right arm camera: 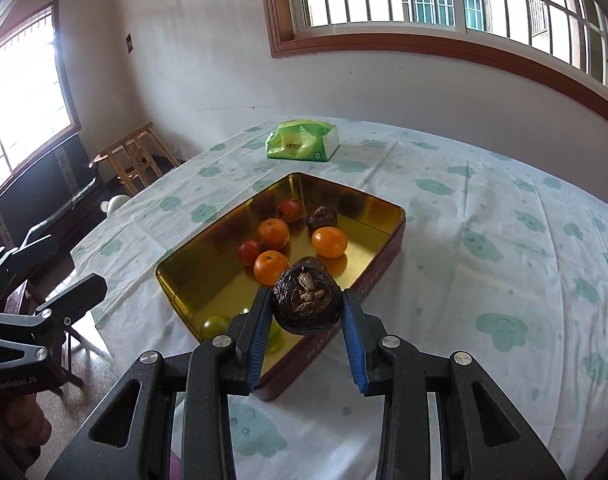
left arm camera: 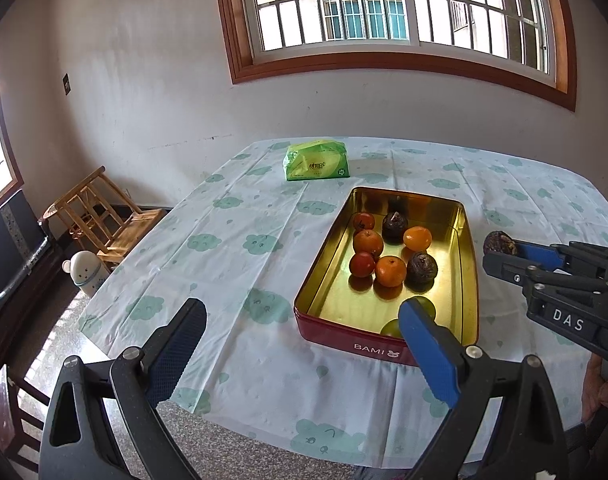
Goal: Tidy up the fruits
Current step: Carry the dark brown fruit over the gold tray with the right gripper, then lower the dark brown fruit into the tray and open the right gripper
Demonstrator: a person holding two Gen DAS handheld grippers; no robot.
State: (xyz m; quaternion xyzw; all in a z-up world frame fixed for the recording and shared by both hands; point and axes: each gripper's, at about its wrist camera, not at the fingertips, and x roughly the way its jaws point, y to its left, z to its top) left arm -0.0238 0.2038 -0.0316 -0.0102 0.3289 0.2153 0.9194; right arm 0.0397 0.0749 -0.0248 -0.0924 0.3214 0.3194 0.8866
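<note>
— Above the tabletop's near edge, what has the right tool (right arm camera: 307,312) got?

— Its blue pads are pinched on a dark, wrinkled fruit (right arm camera: 307,305), carried clear of the cloth, just beside the gold tin (left arm camera: 468,264) and its long right wall.

— And the left tool (left arm camera: 300,354)?

— Spread wide, empty, hovering at the tin's near end.

— How should the drop go?

— I'd bring it over the wall, lower into the bare gold patch near the other dark fruits (left arm camera: 422,269), not onto an orange (left arm camera: 390,271), and only then ease the grip, since it looks likely to roll.
</note>
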